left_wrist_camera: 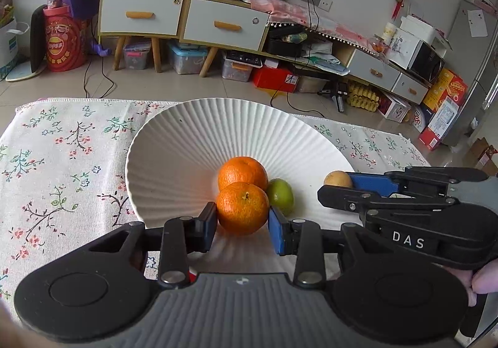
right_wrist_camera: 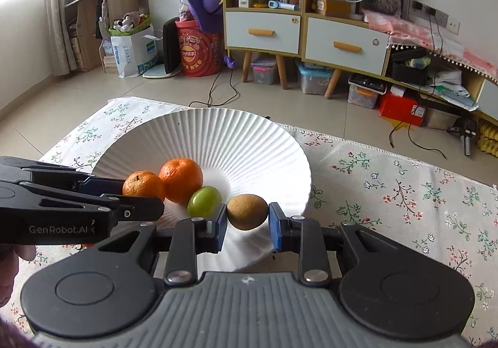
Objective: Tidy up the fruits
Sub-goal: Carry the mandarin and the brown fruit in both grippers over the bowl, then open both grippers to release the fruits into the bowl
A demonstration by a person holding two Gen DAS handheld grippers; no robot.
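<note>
A white ribbed bowl (left_wrist_camera: 186, 142) stands on the floral tablecloth; it also shows in the right wrist view (right_wrist_camera: 249, 142). In it lie an orange (left_wrist_camera: 242, 172), a green fruit (left_wrist_camera: 281, 195) and two held fruits. My left gripper (left_wrist_camera: 242, 220) is shut on a second orange (left_wrist_camera: 242, 207), over the bowl's near side. My right gripper (right_wrist_camera: 247, 218) is shut on a brown fruit (right_wrist_camera: 247, 211), just right of the green fruit (right_wrist_camera: 204, 201). The right gripper shows in the left wrist view (left_wrist_camera: 358, 189), the left gripper in the right wrist view (right_wrist_camera: 130, 192).
The floral tablecloth (left_wrist_camera: 62, 161) spreads around the bowl, and to the right of it in the right wrist view (right_wrist_camera: 404, 192). Beyond the table's far edge are a tiled floor, drawer cabinets (left_wrist_camera: 186, 17), storage boxes and cables.
</note>
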